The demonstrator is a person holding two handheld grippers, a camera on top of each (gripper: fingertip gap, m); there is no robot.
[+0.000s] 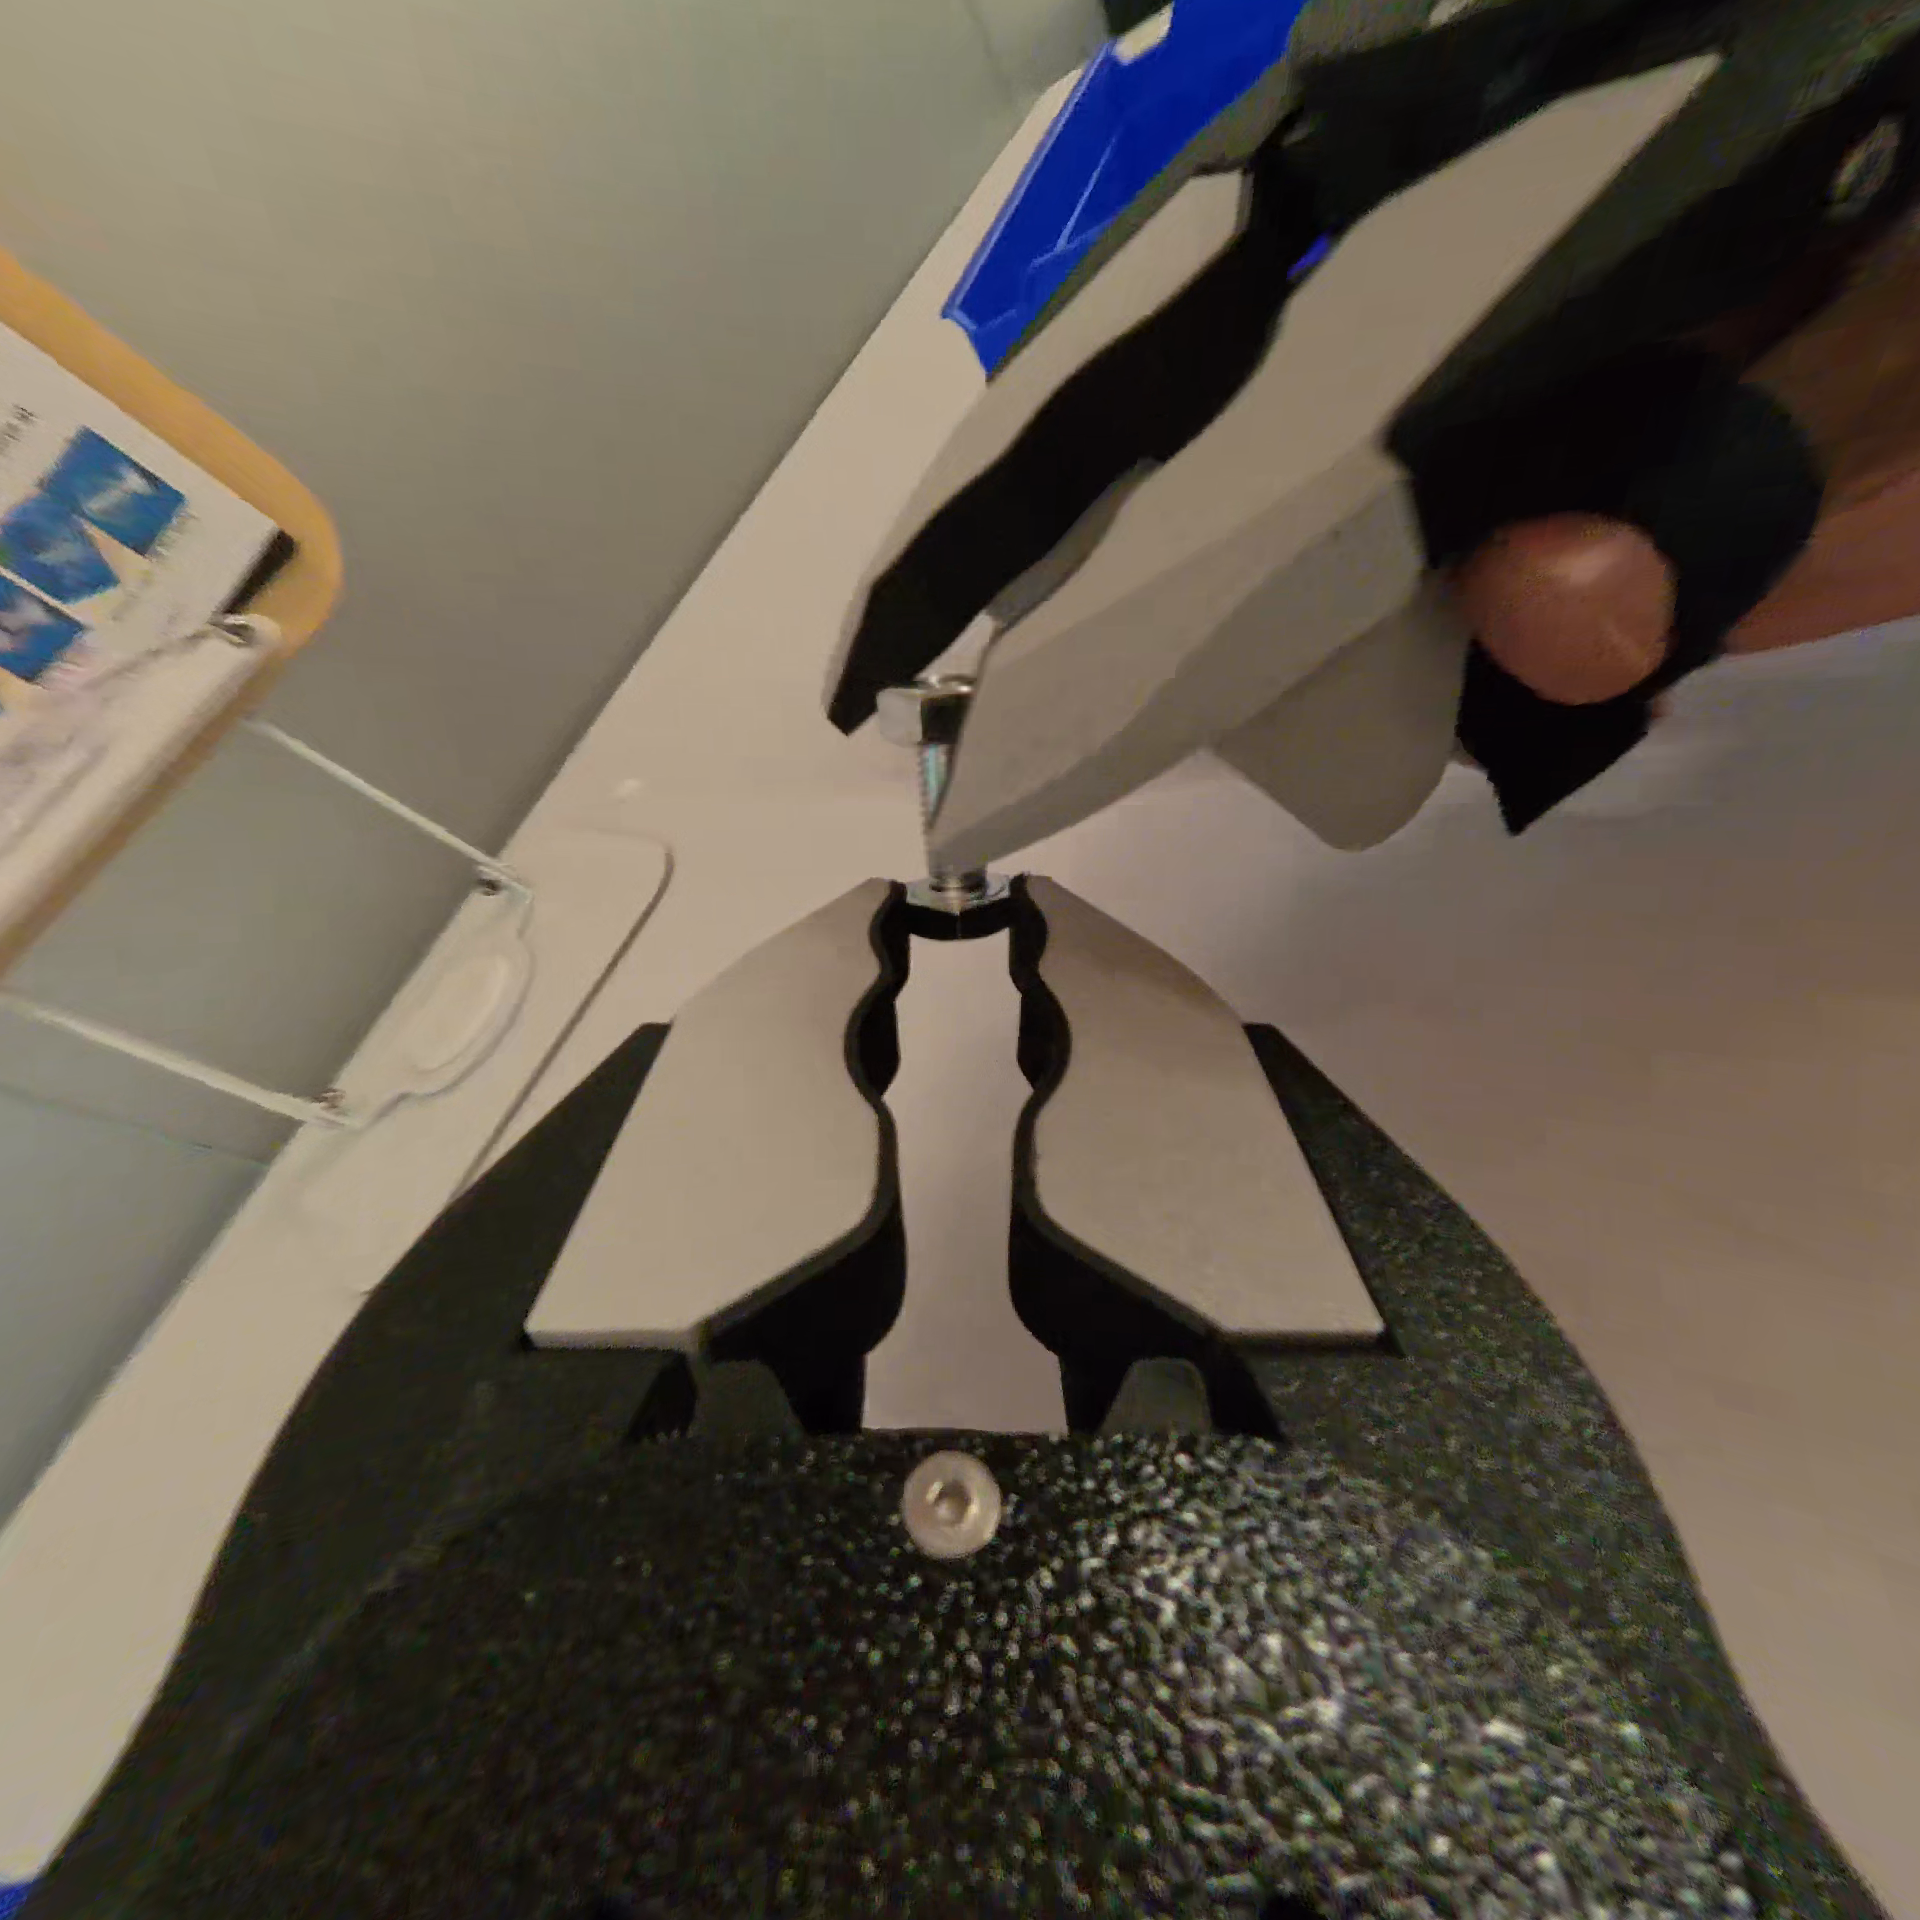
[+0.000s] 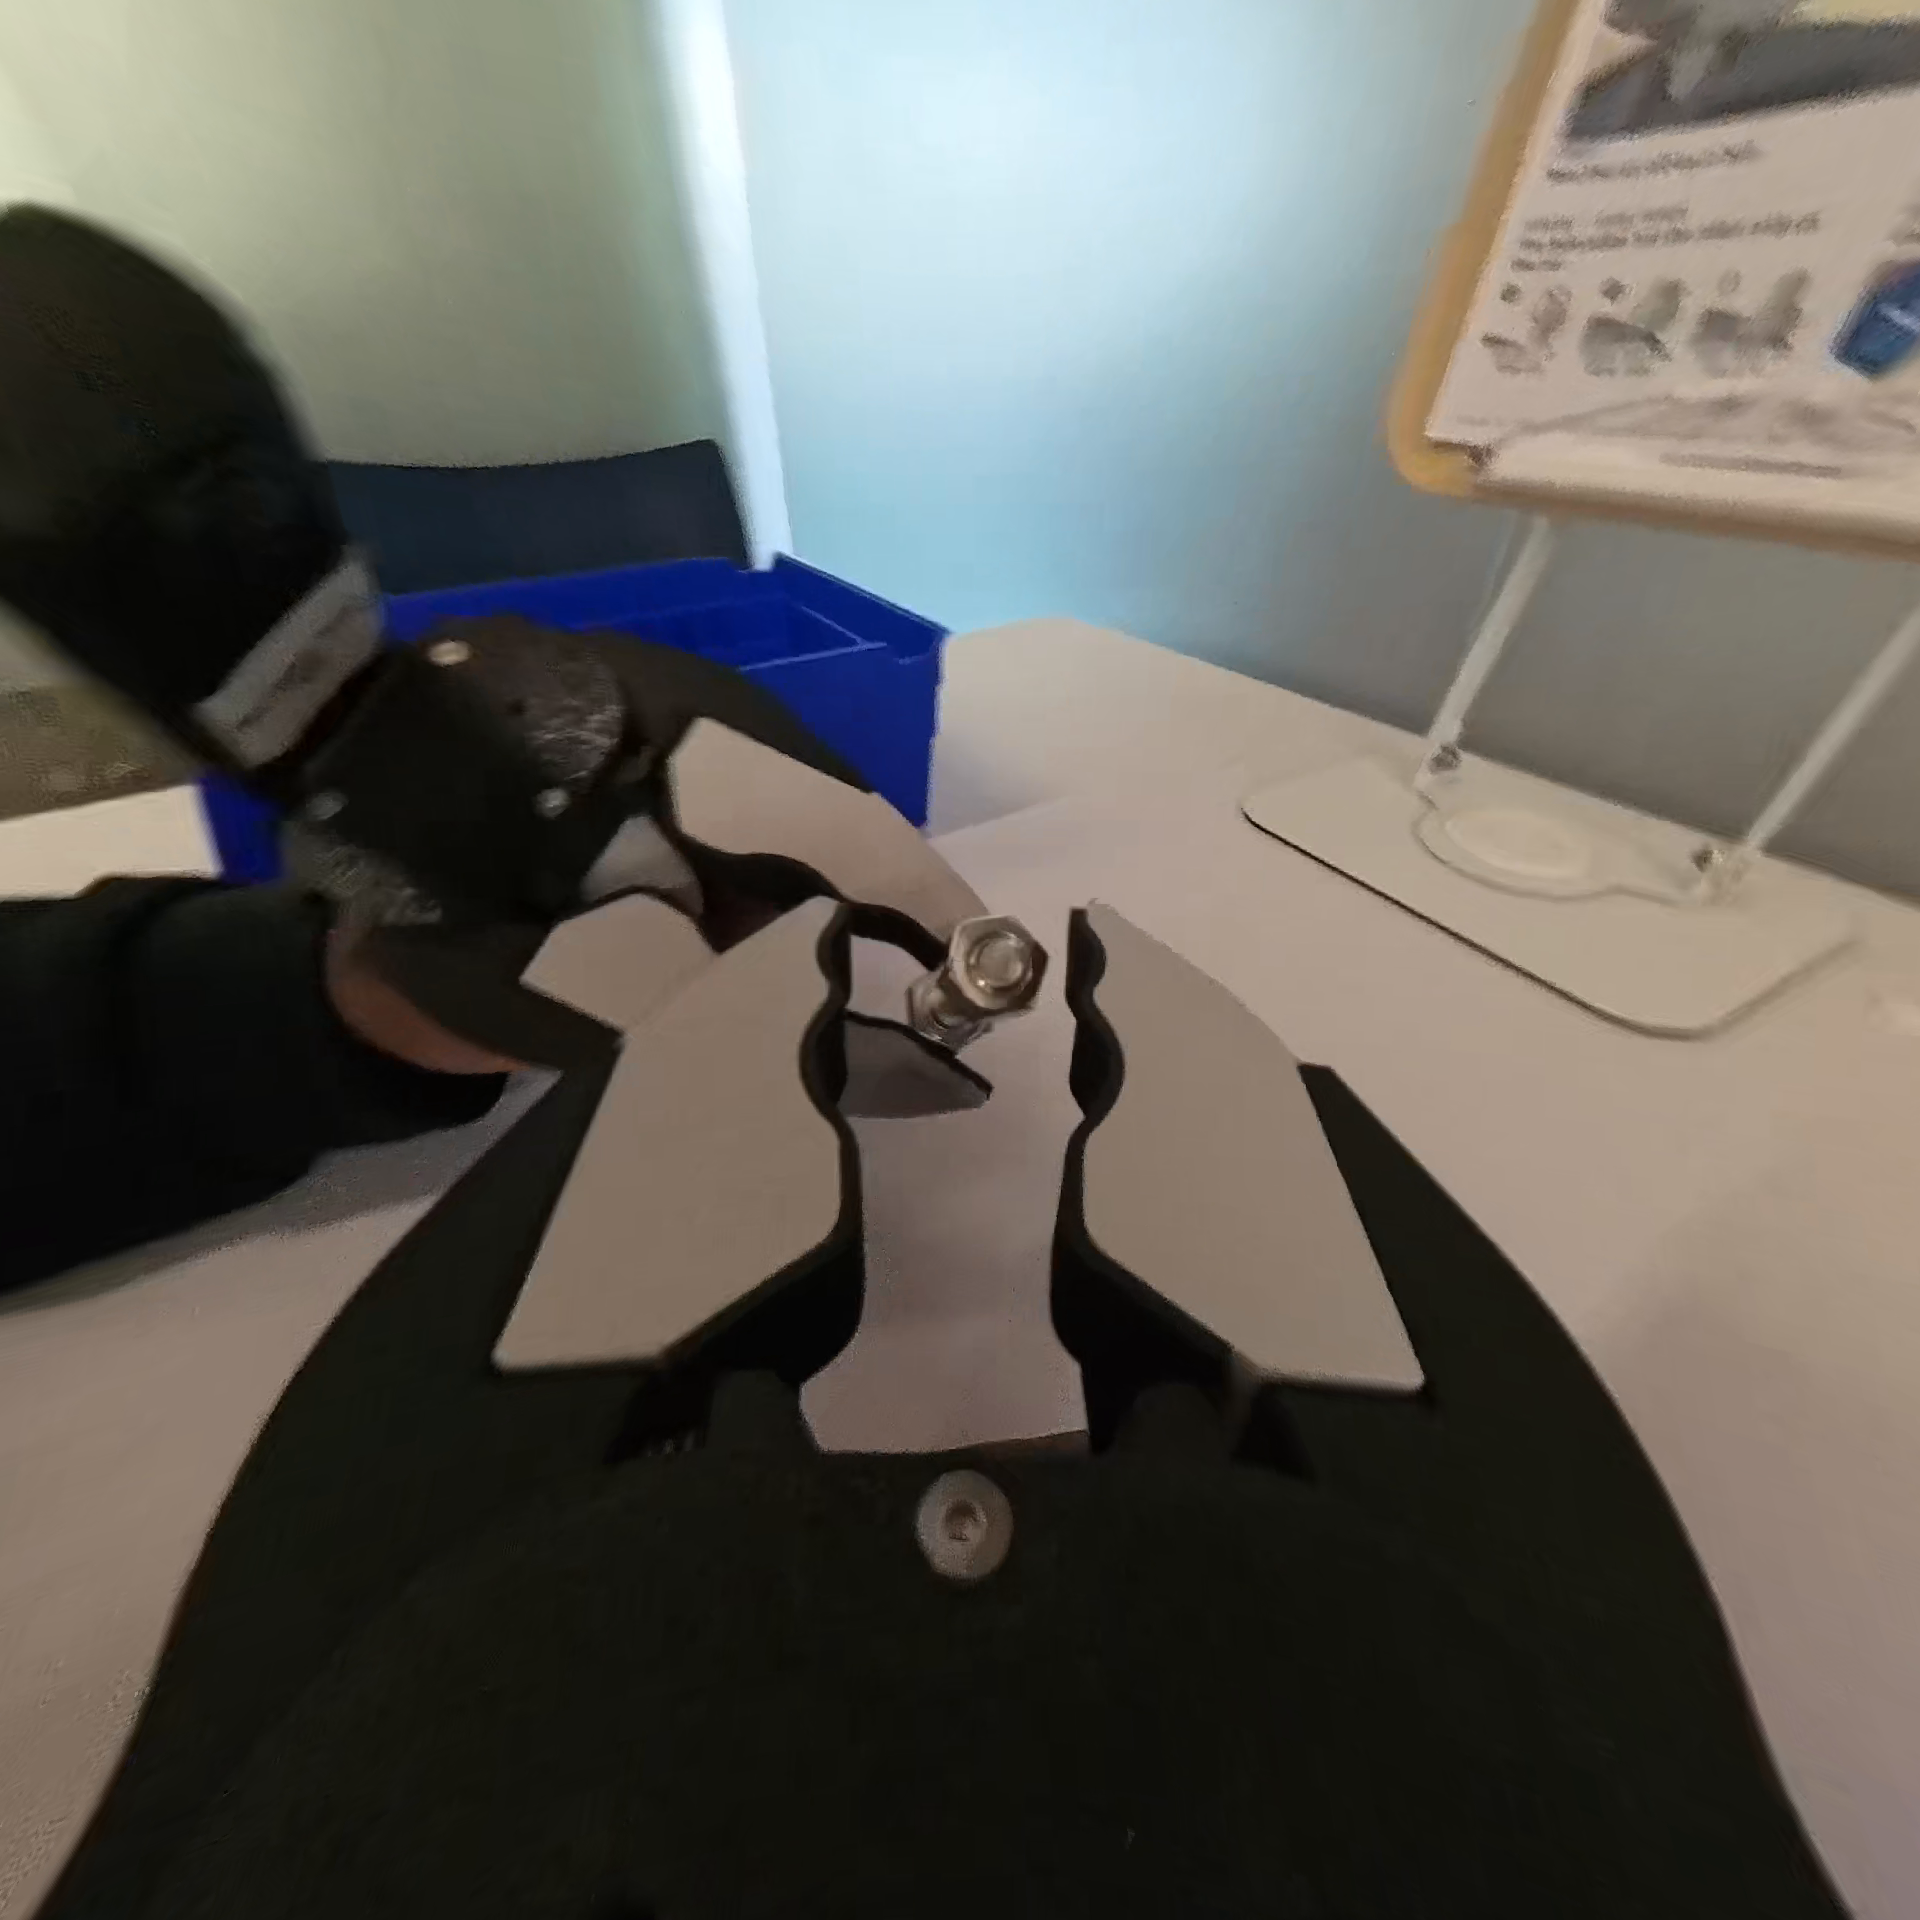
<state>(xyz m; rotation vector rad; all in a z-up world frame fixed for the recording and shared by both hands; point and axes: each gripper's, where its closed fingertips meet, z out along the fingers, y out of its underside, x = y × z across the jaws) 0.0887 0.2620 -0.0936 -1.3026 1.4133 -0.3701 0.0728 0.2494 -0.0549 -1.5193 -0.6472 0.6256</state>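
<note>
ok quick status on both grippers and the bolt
Left gripper clamped on the nut at the bolt's lower end. Right gripper open, fingers either side of the bolt head, gaps showing. White table beneath; blue bin behind.

A pale white worktop (image 2: 1558,1299) fills the lower part of both views and runs up to a plain wall (image 2: 1091,312) that reads grey-green in one view and light blue-green in the other, brighter toward the middle where soft light falls on it. A white vertical strip (image 2: 732,260), a corner or trim, divides the wall. At the worktop's edge by the wall stands a clear plastic stand (image 2: 1507,831) on a flat clear base, carrying a light wooden board (image 1: 260,520) with a printed sheet (image 2: 1714,260) clipped to it. A blue plastic bin (image 2: 831,665) sits at the far end of the worktop, with a dark blue chair back (image 2: 540,499) behind it.
</note>
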